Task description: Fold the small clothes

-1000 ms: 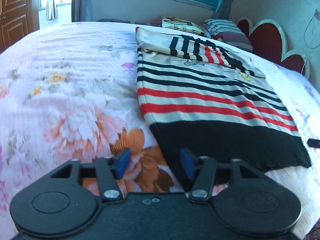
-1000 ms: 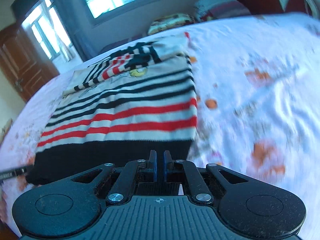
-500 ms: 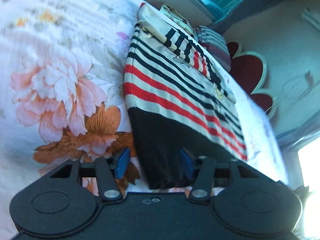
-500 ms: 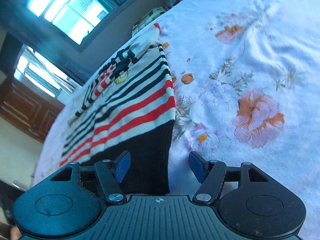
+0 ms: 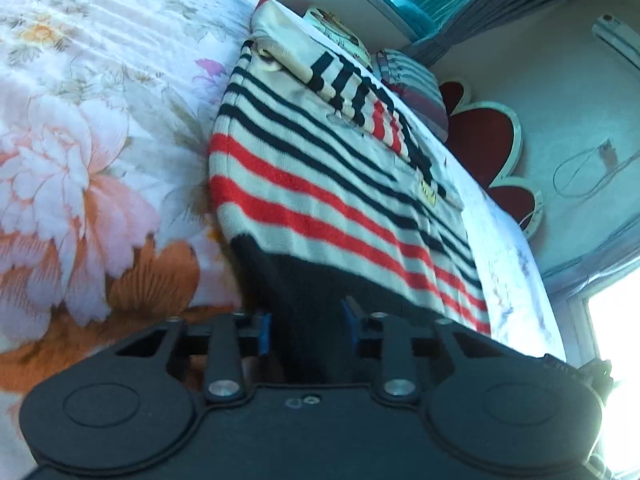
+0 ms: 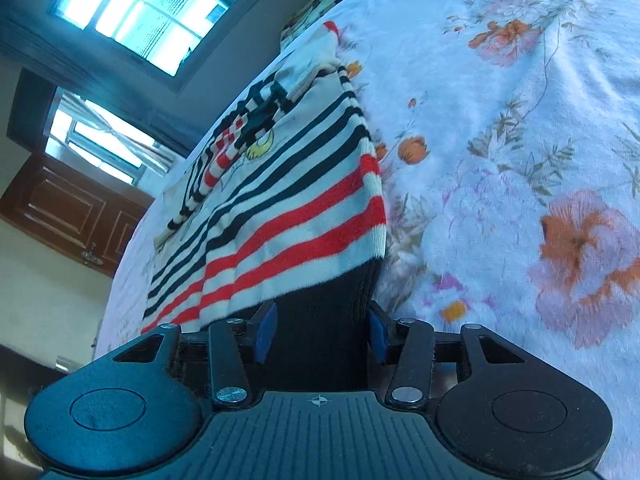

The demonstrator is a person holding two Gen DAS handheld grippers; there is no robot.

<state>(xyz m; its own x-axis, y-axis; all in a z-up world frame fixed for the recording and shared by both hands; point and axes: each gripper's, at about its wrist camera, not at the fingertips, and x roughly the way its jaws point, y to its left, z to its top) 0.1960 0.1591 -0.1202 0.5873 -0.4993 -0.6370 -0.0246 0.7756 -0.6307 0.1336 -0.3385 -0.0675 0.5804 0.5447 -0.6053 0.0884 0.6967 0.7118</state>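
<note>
A small striped sweater (image 5: 328,184), cream with black and red stripes and a black hem, lies on the floral bedspread (image 5: 80,160), sleeves folded across its top. My left gripper (image 5: 306,326) is open with the hem's left corner between its blue pads (image 5: 263,330). In the right wrist view the sweater (image 6: 288,200) stretches away, and my right gripper (image 6: 320,330) is open around the hem's right corner, which lifts slightly off the bed.
Pillows (image 5: 412,88) and a red scalloped headboard (image 5: 492,148) stand beyond the sweater. Windows (image 6: 140,4) and a wooden door (image 6: 76,208) line the far wall. Floral bedspread (image 6: 520,140) spreads to the right of the sweater.
Both grippers tilted and moved in onto the black hem. The right gripper went from shut to open, and both now straddle the hem corners with narrower gaps.
</note>
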